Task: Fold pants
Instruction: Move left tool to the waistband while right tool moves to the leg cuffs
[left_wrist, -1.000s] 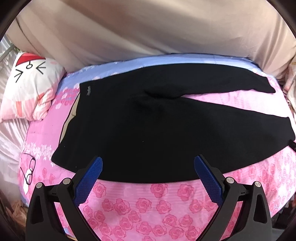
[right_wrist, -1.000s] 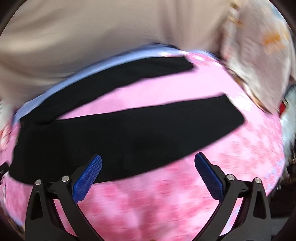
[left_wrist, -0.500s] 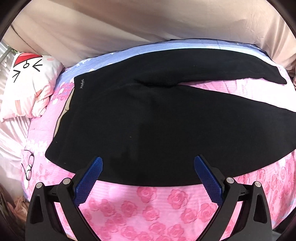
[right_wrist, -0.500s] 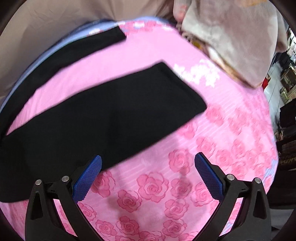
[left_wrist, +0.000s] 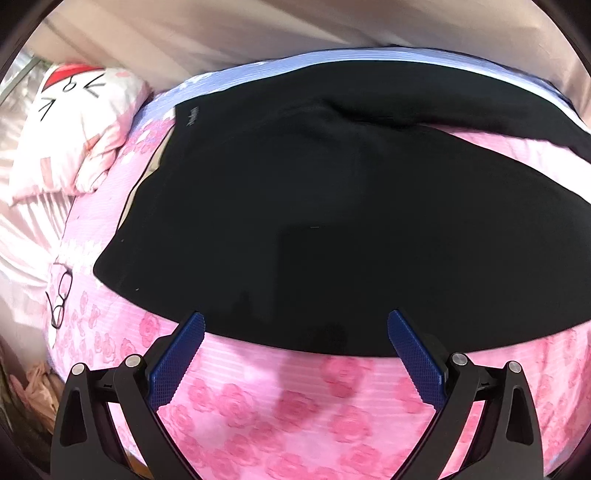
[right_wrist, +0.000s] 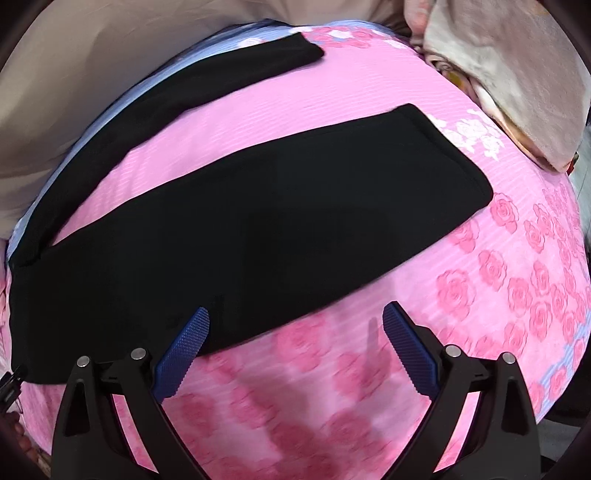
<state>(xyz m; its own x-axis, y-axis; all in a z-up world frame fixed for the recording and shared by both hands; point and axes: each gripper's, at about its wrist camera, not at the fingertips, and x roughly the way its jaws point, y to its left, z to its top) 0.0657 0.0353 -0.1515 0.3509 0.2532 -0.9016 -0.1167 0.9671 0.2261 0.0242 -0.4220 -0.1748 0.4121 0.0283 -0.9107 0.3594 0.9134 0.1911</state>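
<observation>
A pair of black, soft-knit pants (left_wrist: 332, 206) lies spread flat on a bed covered by a pink sheet printed with roses (left_wrist: 280, 413), waistband to the left and the two legs running off to the right, the far leg (right_wrist: 184, 96) lying along the sheet's pale blue far border and apart from the near leg (right_wrist: 280, 221). A small pale logo (left_wrist: 192, 113) sits at the far waistband corner; its lettering is too small to read. The left hand-held gripper (left_wrist: 295, 334) hovers with its blue ribbed fingers (left_wrist: 177, 363) spread wide and released, just short of the near edge of the pants near the hip. The right hand-held gripper (right_wrist: 295, 326) is likewise spread open and grasping nothing, at the near leg's near edge. A white pillow with a cartoon cat face (left_wrist: 70, 129) rests at far left, and black-framed glasses (left_wrist: 61, 297) lie on the sheet's left edge.
</observation>
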